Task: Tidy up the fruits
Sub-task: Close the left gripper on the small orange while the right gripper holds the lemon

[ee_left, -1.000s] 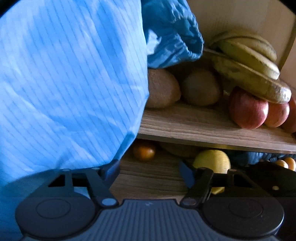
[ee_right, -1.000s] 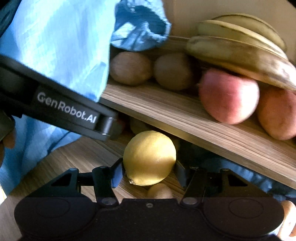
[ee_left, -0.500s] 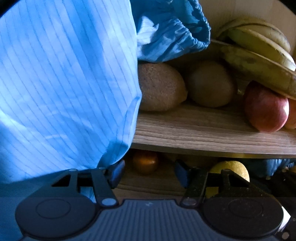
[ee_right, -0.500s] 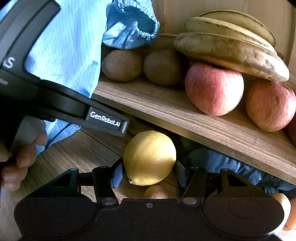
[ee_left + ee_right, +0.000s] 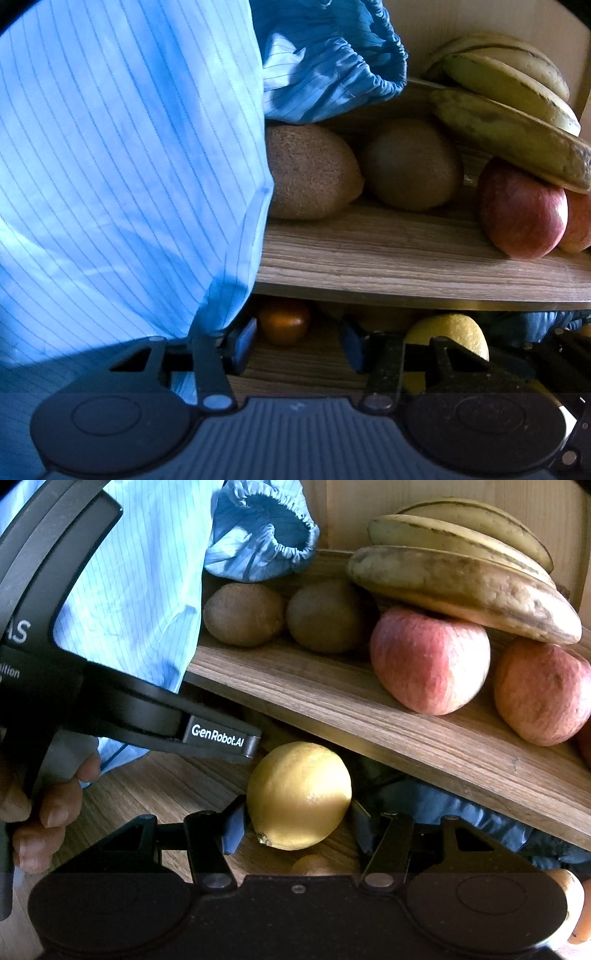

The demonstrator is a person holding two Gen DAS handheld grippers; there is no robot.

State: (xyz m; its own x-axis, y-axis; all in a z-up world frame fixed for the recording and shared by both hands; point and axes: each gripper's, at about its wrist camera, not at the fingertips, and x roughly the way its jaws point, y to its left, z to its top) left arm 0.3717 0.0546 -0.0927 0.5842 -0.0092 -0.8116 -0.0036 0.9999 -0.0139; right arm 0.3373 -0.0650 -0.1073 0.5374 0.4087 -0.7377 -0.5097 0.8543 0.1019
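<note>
Upper shelf: a wooden board that carried two kiwis, side by side at its left, two red apples to their right, and a bunch of bananas resting on top of the apples.
Blue cloth: a gathered, elastic-edged piece lay at the back of the upper shelf, just above the kiwis.
Lower level: a wooden surface under the shelf; an orange sat there in shadow.
Lemon: yellow, under the front edge of the upper shelf, clamped between the two blue pads of the right gripper.
Left gripper: its jaws were closing with nothing between them; the orange lay just beyond the gap, untouched.
Sleeve: pale blue striped fabric filled the left of the left wrist view and hid that end of the shelf.
Hand: bare fingers wrapped round the left gripper's handle, seen from the right wrist view.
</note>
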